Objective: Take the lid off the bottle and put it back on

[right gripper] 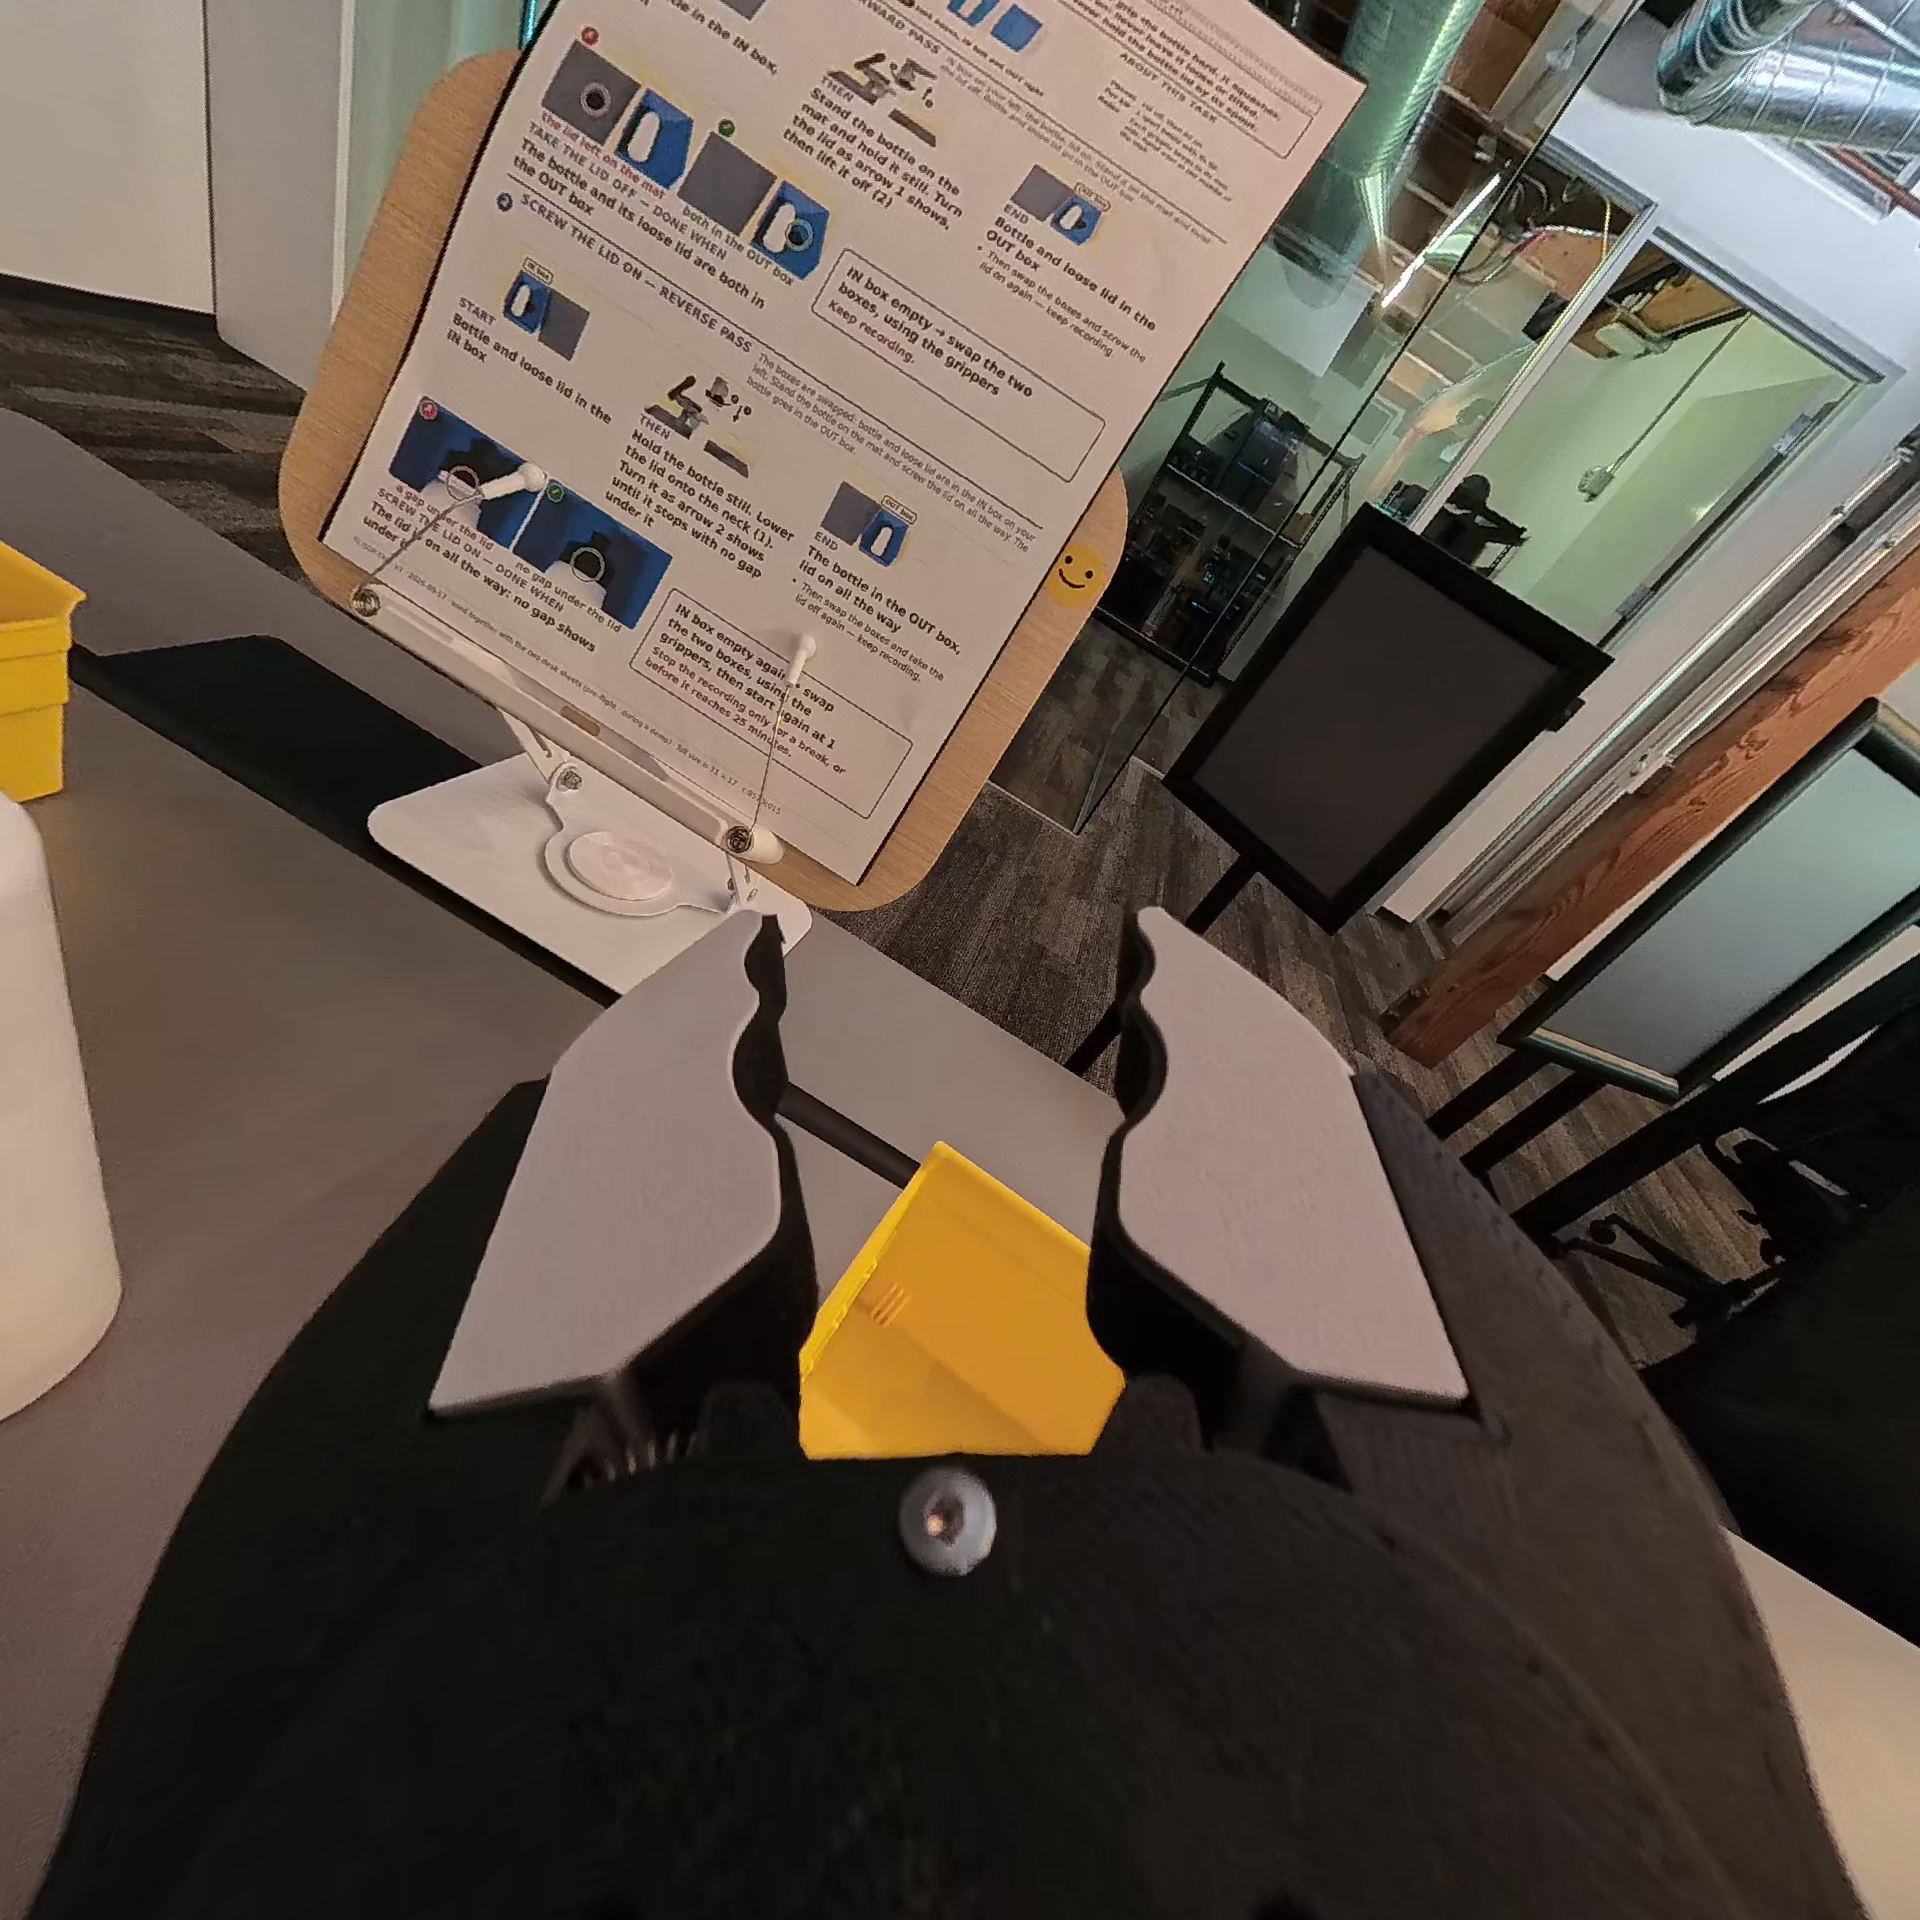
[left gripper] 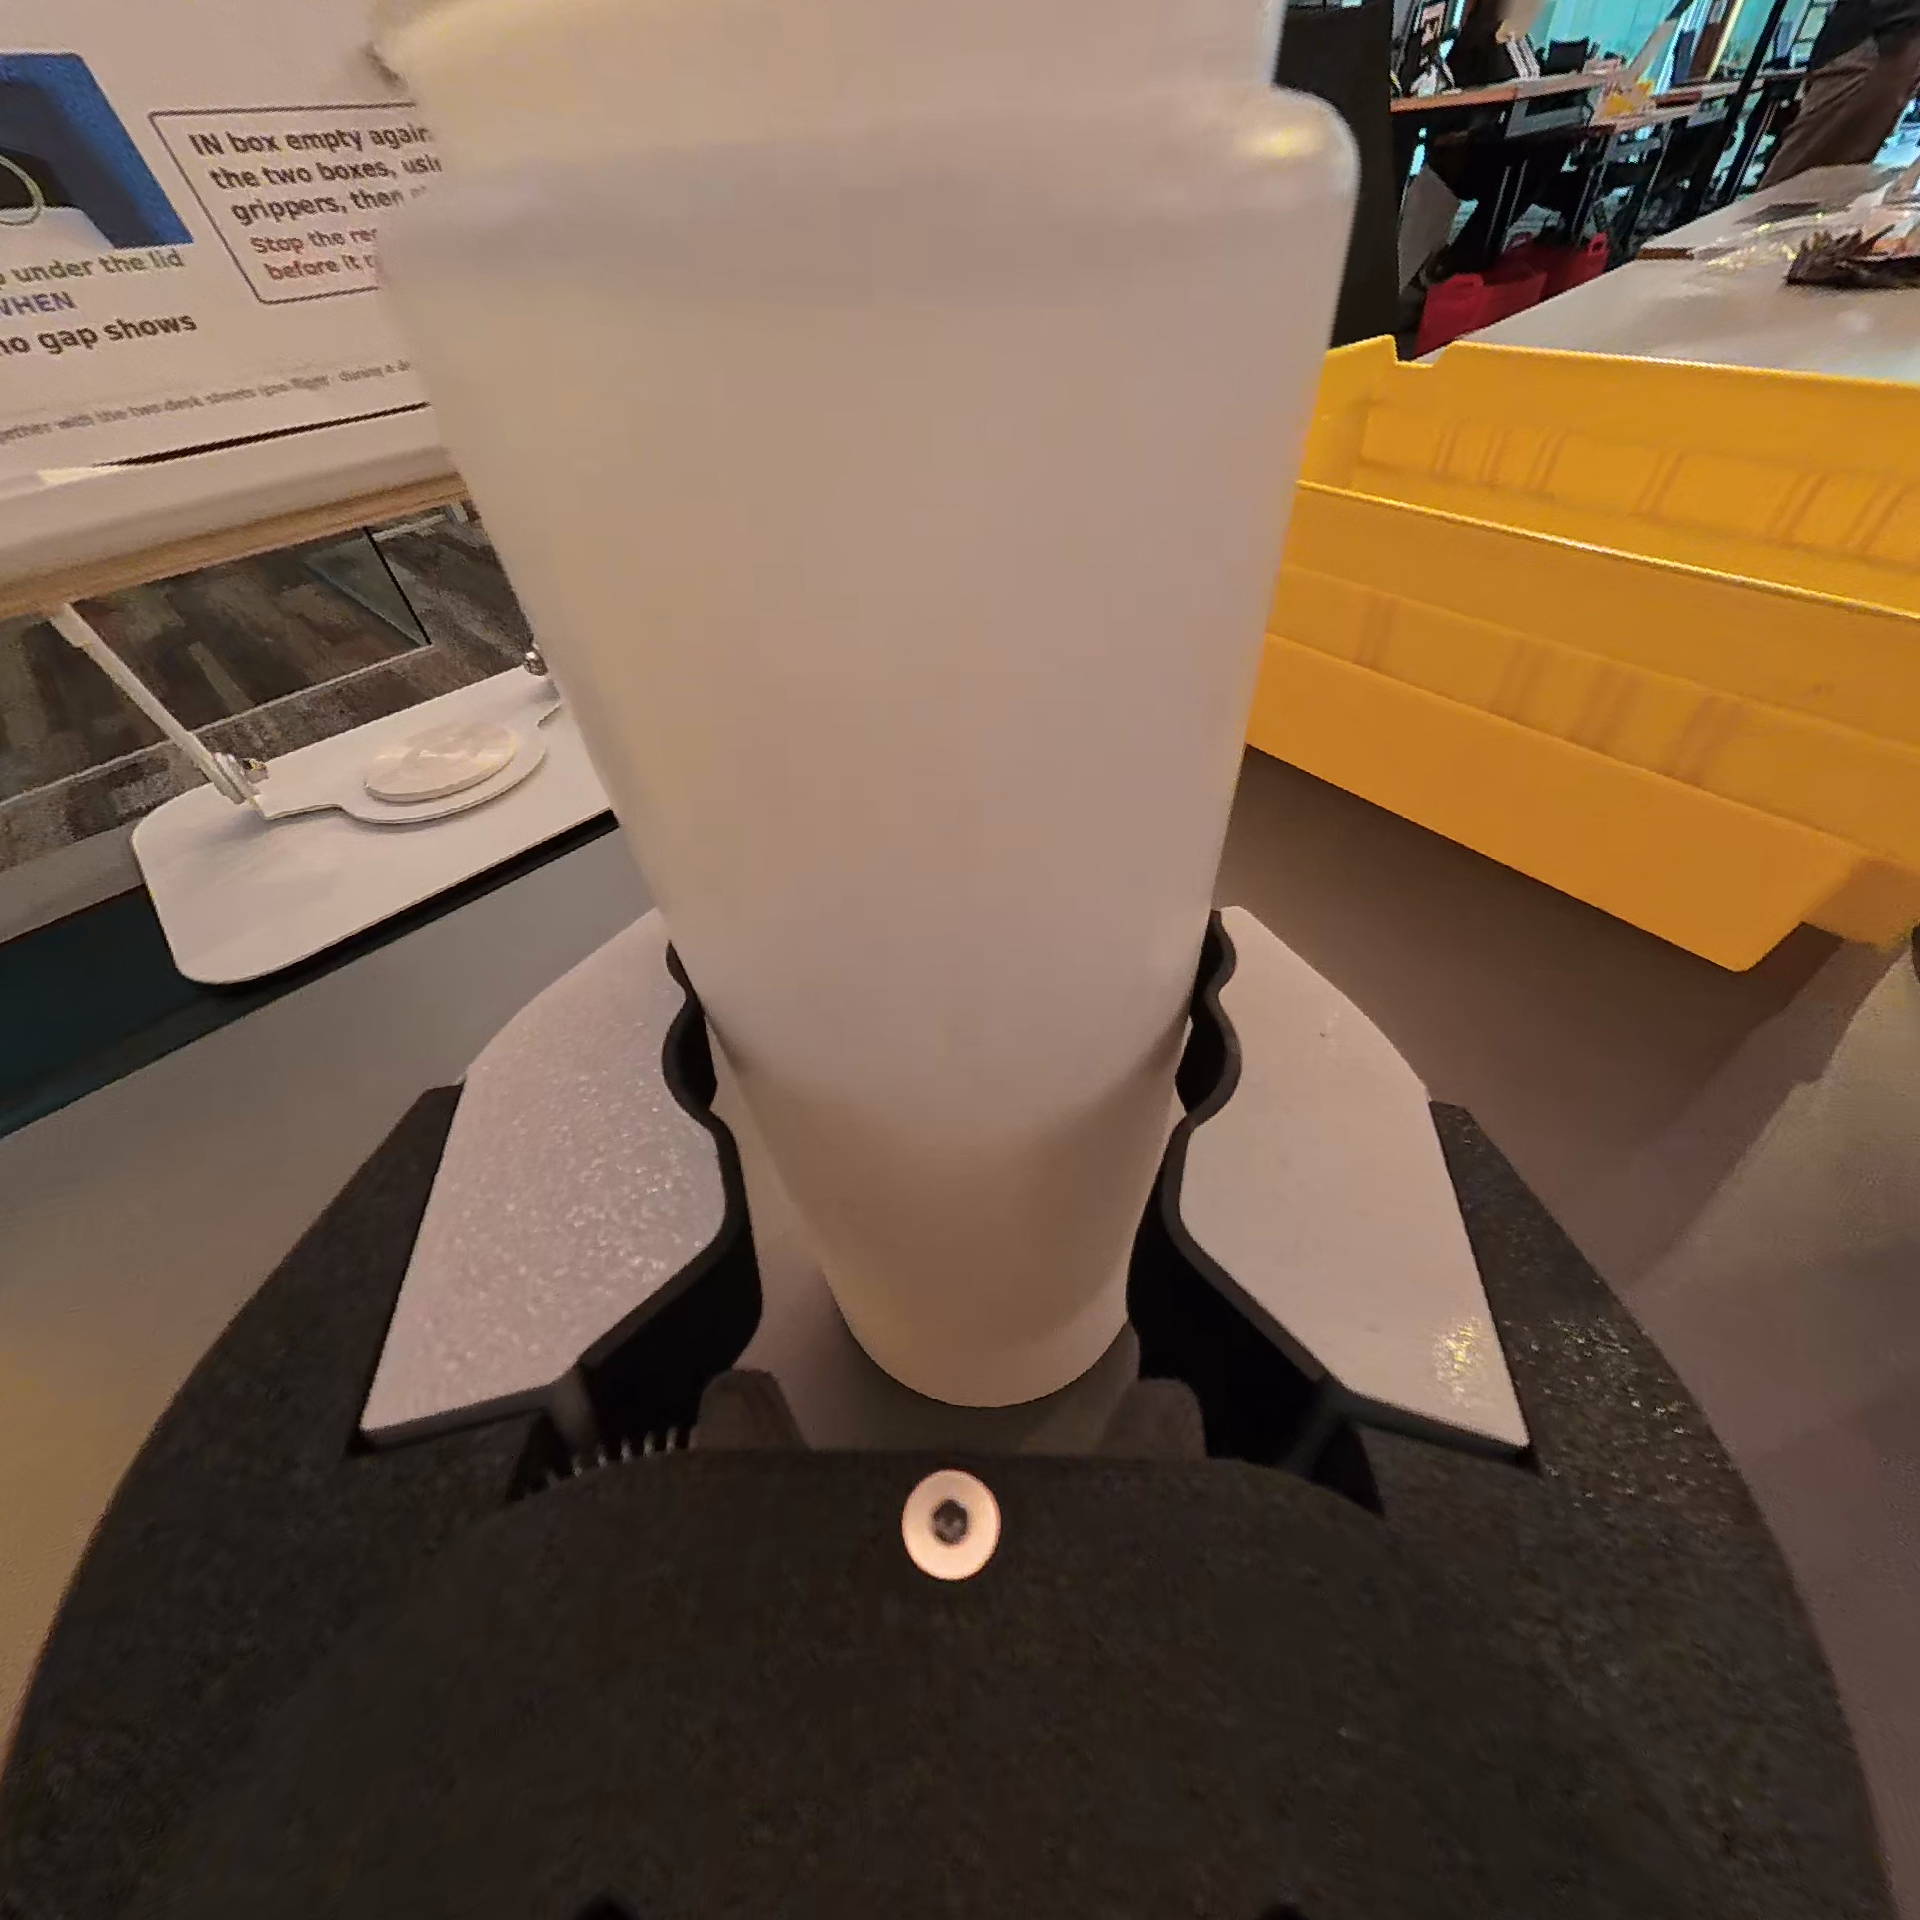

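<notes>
A white translucent bottle (left gripper: 894, 623) stands upright between the fingers of my left gripper (left gripper: 951, 940), which is shut on its lower body. The bottle's base is just above the grey table (left gripper: 208, 1247). Its top runs out of the frame and is blurred, so I cannot tell whether the lid is on. The bottle's side also shows at the left edge of the right wrist view (right gripper: 42, 1091). My right gripper (right gripper: 954, 925) is open and empty, off to the bottle's right, above a yellow box (right gripper: 956, 1320). No loose lid is in view.
A long yellow bin (left gripper: 1610, 623) lies to the right of the bottle. A printed instruction sheet (right gripper: 748, 416) leans on a white stand (right gripper: 468, 831) at the table's far edge. The table's right edge, floor and a black panel (right gripper: 1371, 717) lie beyond.
</notes>
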{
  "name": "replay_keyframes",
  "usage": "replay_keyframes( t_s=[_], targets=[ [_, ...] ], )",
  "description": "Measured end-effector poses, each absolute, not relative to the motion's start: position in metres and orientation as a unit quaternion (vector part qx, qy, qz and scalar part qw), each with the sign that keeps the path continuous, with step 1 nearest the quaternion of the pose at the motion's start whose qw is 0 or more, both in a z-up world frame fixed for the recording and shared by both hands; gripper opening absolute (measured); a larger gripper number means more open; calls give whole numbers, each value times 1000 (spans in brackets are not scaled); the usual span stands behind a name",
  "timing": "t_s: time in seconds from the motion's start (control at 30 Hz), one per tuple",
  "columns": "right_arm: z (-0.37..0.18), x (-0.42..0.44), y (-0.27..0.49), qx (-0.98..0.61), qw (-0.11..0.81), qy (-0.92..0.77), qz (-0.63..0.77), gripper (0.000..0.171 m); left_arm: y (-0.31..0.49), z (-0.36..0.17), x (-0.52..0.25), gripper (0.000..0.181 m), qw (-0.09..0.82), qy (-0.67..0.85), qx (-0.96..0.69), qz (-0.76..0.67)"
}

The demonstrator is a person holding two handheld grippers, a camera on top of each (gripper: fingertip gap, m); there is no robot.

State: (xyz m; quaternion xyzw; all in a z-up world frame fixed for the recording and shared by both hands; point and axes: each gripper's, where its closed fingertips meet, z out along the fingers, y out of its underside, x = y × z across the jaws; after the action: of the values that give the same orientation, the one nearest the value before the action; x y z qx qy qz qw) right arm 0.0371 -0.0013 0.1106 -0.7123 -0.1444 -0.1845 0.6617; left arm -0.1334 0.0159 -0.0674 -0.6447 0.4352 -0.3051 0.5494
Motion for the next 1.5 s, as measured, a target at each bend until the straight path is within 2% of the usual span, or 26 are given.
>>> replay_keyframes(
  t_s=[0.57,0.83,0.9,1.03,1.1,1.17,1.3,1.5],
  targets=[
    [109,41,-1,-716,658,-141,-183,62,18,-66,-130,90,553,432,-644,-304],
    [107,41,0,-720,654,-142,-182,63,9,-55,-142,100,554,423,-654,-292],
    [107,41,-1,-720,654,-143,-183,63,2,-42,-156,102,564,419,-652,-285],
    [109,42,-2,-718,657,-141,-181,63,-7,18,-205,93,614,383,-632,-276],
    [110,43,-2,-718,658,-139,-180,63,5,53,-244,88,654,357,-625,-234],
    [111,43,-3,-718,659,-137,-177,63,32,69,-283,91,653,350,-649,-171],
    [111,42,-3,-719,659,-136,-176,63,86,29,-326,99,538,417,-724,-116],
    [109,41,-4,-721,653,-140,-182,63,144,-62,-353,91,446,469,-761,-46]
  ],
)
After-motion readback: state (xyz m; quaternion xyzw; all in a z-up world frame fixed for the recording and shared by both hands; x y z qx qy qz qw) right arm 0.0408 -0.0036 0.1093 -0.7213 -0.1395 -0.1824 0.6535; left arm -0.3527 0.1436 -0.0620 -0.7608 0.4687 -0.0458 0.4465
